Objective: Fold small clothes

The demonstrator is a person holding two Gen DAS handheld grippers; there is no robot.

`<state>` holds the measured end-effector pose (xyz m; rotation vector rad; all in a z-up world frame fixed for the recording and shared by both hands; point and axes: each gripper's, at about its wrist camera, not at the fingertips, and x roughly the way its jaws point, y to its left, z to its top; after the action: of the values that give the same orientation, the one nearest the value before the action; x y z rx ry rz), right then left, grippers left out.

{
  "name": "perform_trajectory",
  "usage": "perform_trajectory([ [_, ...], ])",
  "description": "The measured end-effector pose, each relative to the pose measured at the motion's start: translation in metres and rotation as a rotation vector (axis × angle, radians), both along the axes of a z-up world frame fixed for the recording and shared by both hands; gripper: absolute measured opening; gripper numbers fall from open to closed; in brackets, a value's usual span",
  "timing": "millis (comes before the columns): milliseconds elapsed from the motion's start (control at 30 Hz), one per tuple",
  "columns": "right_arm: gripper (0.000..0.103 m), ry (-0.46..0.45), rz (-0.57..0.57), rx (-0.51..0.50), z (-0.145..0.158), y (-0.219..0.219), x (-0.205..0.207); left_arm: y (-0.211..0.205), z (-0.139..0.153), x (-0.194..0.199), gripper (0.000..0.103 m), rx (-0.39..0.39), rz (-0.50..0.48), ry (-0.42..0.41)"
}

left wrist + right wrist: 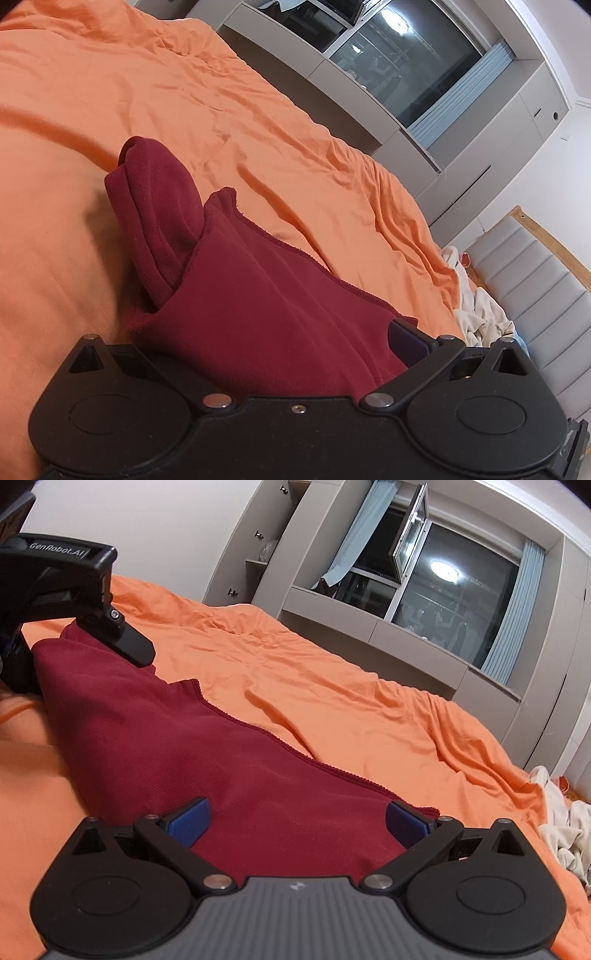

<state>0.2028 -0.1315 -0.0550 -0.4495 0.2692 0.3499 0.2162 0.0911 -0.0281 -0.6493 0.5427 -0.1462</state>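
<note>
Left wrist view: left claw (295, 343) half buried under maroon garment (258, 295).

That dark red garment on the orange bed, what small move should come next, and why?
Probably close the right hand-held gripper: its blue pads sit apart with the dark red garment spread between them. The left hand-held gripper already meets the far corner, so both ends could then lift for a fold.

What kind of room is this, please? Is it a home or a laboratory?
Most likely a bedroom in a home. The red garment lies on a bed with an orange sheet, a padded headboard stands at one end, and built-in cupboards frame a curtained window, dark outside.
</note>
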Motion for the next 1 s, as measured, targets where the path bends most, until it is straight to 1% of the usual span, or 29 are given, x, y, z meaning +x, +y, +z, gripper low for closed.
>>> perform_trajectory([
  [433,0.103,-0.003,0.0,-0.002,-0.001,0.001,-0.001,-0.004,-0.001,-0.001,0.102,0.019,0.005,-0.008],
  [567,0.103,-0.003,0.0,-0.001,-0.001,0.001,-0.001,-0.004,-0.002,-0.007,0.102,-0.005,0.041,-0.031],
  [700,0.103,-0.003,0.0,-0.002,-0.001,0.001,0.0,-0.007,-0.002,-0.011,0.102,0.006,0.073,-0.048],
  [867,0.103,-0.003,0.0,-0.001,-0.001,0.001,0.0,-0.008,0.001,-0.012,0.094,0.022,0.152,-0.041],
  [1000,0.103,-0.006,-0.001,-0.004,-0.002,0.001,-0.003,-0.009,0.003,-0.011,0.083,0.032,0.217,-0.034],
])
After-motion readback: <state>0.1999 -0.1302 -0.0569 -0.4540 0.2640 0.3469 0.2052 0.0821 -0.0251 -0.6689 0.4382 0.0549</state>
